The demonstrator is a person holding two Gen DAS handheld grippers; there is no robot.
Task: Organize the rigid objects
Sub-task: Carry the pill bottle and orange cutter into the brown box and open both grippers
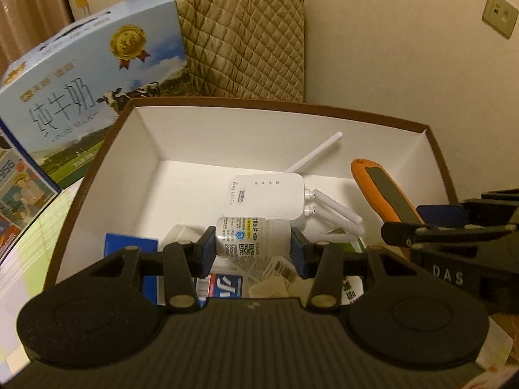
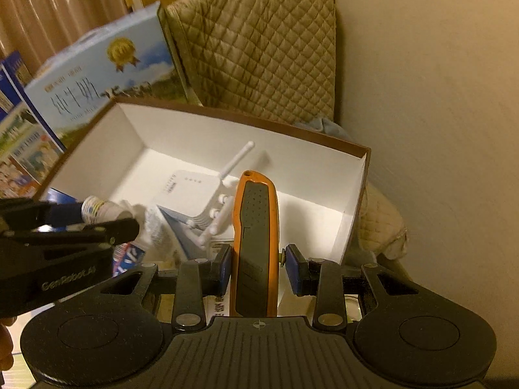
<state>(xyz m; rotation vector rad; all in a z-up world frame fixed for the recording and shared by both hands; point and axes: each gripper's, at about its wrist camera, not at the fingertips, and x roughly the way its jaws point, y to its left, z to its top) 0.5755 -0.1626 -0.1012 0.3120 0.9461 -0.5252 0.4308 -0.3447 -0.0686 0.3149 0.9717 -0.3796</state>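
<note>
A brown-rimmed white box (image 1: 292,105) (image 2: 227,115) stands ahead of both grippers. My left gripper (image 1: 253,246) is shut on a small white pill bottle (image 1: 249,236) lying sideways, held over the box's near part. My right gripper (image 2: 258,269) is shut on an orange and grey utility knife (image 2: 256,227) that points upright over the box's right side; the knife also shows in the left wrist view (image 1: 379,191). A white router (image 1: 269,197) (image 2: 185,194) with antennas lies inside the box.
Small blue and white packets (image 1: 129,246) lie in the box's near end. A blue milk carton (image 1: 87,87) (image 2: 100,77) stands at left, with more cartons beside it. A quilted chair back (image 1: 246,32) (image 2: 259,42) is behind, a wall at right.
</note>
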